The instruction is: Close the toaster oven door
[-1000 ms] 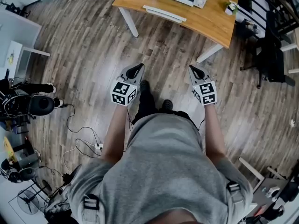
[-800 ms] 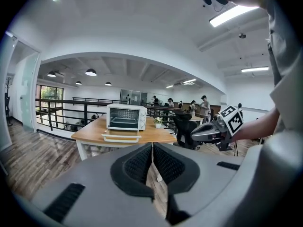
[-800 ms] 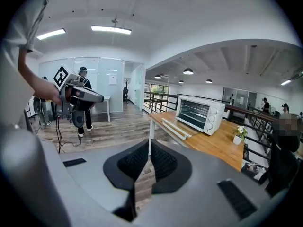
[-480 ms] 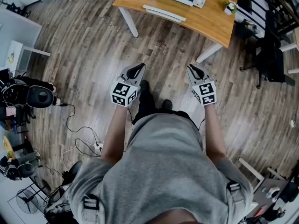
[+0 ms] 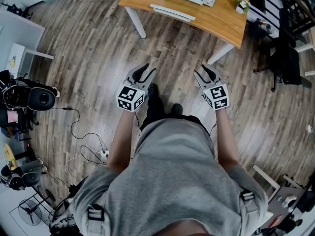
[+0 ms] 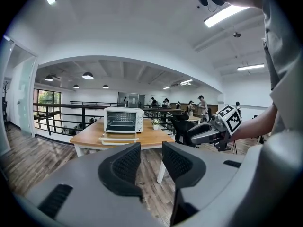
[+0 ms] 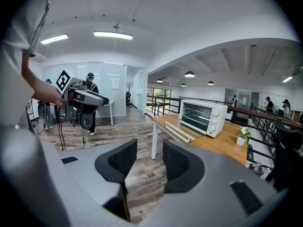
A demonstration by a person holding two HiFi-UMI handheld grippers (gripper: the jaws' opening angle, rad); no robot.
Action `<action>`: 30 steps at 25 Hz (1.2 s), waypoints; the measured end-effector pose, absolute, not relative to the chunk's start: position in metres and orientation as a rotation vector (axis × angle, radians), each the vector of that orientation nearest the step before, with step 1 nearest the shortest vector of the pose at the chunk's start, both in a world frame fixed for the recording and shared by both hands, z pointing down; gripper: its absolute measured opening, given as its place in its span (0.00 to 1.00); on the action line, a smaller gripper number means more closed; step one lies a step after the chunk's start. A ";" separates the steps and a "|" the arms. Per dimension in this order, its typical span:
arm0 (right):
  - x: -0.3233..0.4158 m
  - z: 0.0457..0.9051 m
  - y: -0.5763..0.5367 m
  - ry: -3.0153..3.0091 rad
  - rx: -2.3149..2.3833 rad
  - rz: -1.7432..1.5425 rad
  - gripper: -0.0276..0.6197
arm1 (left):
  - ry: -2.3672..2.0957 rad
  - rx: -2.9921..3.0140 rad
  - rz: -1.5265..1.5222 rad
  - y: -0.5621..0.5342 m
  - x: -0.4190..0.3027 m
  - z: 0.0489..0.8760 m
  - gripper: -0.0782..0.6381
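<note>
The left gripper (image 5: 145, 71) and right gripper (image 5: 204, 72) are being held empty, jaws just opened apart, the lowered toaster oven door (image 5: 172, 13) (long edge crosswise) being faced well ahead of both.

white toaster oven (image 6: 123, 119), tan wooden table (image 5: 221, 21)

A grey T-shirt (image 5: 172, 181), dark shoes (image 5: 175, 110), grey left tool (image 5: 146, 69) and right tool (image 5: 203, 70) with black-and-white marker cubes (image 5: 130, 98).

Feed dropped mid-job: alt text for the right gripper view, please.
A white toaster oven stands on a light wooden table, its door folded down open. The right gripper, jaws just opened with nothing between them, points at the wood-plank floor short of the table.
</note>
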State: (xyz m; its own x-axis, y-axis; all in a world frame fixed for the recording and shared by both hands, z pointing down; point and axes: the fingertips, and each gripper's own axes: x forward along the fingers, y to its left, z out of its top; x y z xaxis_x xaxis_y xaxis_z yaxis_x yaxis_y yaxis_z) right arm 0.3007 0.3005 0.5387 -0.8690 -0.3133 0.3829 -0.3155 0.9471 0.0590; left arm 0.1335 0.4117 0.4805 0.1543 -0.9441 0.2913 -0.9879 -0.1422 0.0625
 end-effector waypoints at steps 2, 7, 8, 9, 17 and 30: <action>0.304 0.542 0.299 -2.703 0.459 0.002 0.34 | -1.875 2.200 0.266 0.411 0.137 0.482 0.33; 0.305 0.544 0.302 -2.731 0.444 0.067 0.48 | -1.849 2.221 0.285 0.411 0.142 0.483 0.39; 0.306 0.544 0.302 -2.732 0.444 0.070 0.49 | -1.844 2.224 0.287 0.411 0.143 0.483 0.39; 0.307 0.544 0.302 -2.731 0.446 0.072 0.50 | -1.840 2.227 0.289 0.410 0.144 0.483 0.39; 0.308 0.550 0.302 -2.716 0.463 0.095 0.50 | -1.827 2.211 0.287 0.408 0.141 0.489 0.40; 0.298 0.555 0.281 -2.698 0.503 0.142 0.50 | -1.822 2.176 0.253 0.388 0.118 0.490 0.40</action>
